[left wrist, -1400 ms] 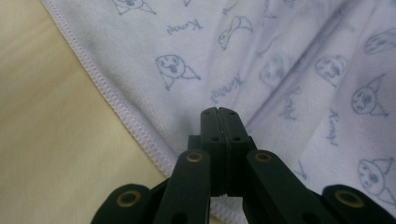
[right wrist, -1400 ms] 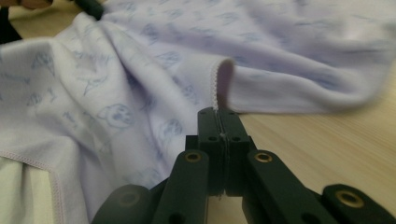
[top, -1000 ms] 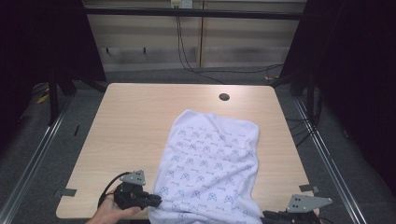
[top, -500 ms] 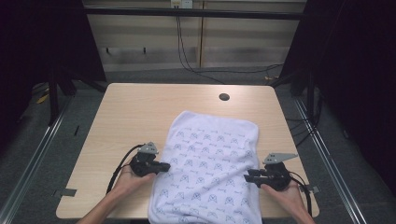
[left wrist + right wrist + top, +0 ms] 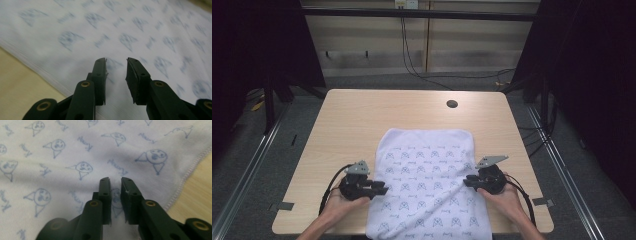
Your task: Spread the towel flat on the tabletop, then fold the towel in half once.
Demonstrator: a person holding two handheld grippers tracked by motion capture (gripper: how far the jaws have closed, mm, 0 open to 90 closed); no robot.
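Observation:
A white cloth [image 5: 427,170] printed with small blue figures lies flat on the near half of the wooden table [image 5: 362,120]. My left gripper [image 5: 384,190] sits at the cloth's left edge. In the left gripper view its jaws [image 5: 116,61] stand open just above the cloth [image 5: 125,25], with nothing between them. My right gripper [image 5: 465,181] is at the cloth's right edge. In the right gripper view its jaws [image 5: 115,180] are nearly together, pinching a small ridge of cloth [image 5: 75,145], and creases run toward the tips.
A dark round hole [image 5: 452,104] sits in the table's far right part. Bare wood shows beside the cloth's hem [image 5: 200,182] and left of it [image 5: 15,75]. Metal rails run along both sides of the table, with cables on the floor behind it.
Both grippers came up from the table's near edge to the cloth's left and right edges. The right jaws have closed on the cloth, which now lies straighter.

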